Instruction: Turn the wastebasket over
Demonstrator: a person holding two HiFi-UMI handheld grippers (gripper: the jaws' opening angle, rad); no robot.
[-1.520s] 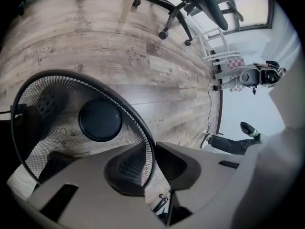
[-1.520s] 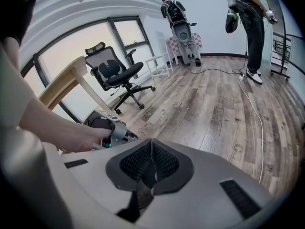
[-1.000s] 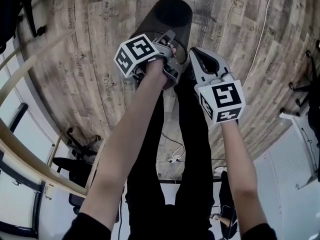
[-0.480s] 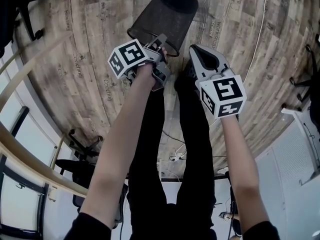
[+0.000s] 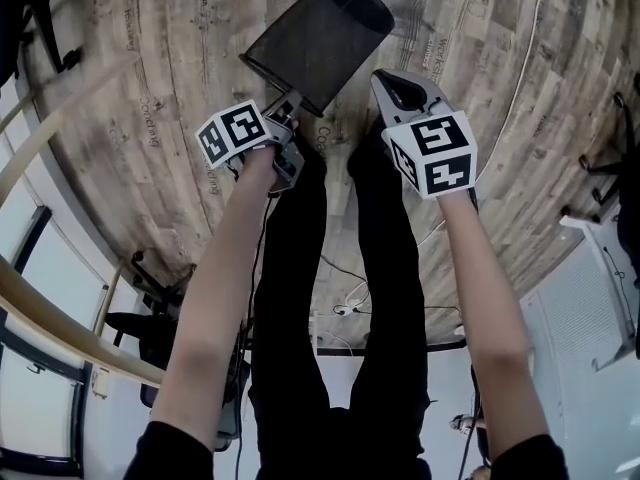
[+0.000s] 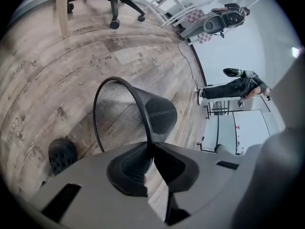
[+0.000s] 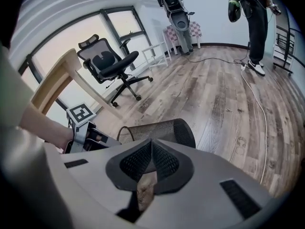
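Head view: the black mesh wastebasket (image 5: 315,43), above wooden floor (image 5: 480,58) ahead of the person's legs, has tipped further over in the last second, its base now pointing far and its rim near.

Left gripper view: the left gripper (image 6: 150,149) is clamped on the basket's wire rim.

Right gripper view: the right gripper (image 7: 151,144) is pinched together, empty, just right of the basket.

The turn looks roughly half done.

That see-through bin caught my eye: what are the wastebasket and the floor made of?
The wastebasket looks like matte black wire mesh, probably painted metal: the floor shows through its fine grid. The floor looks like grey-brown wood-grain planks with knots and seams; real wood or laminate, I cannot tell.
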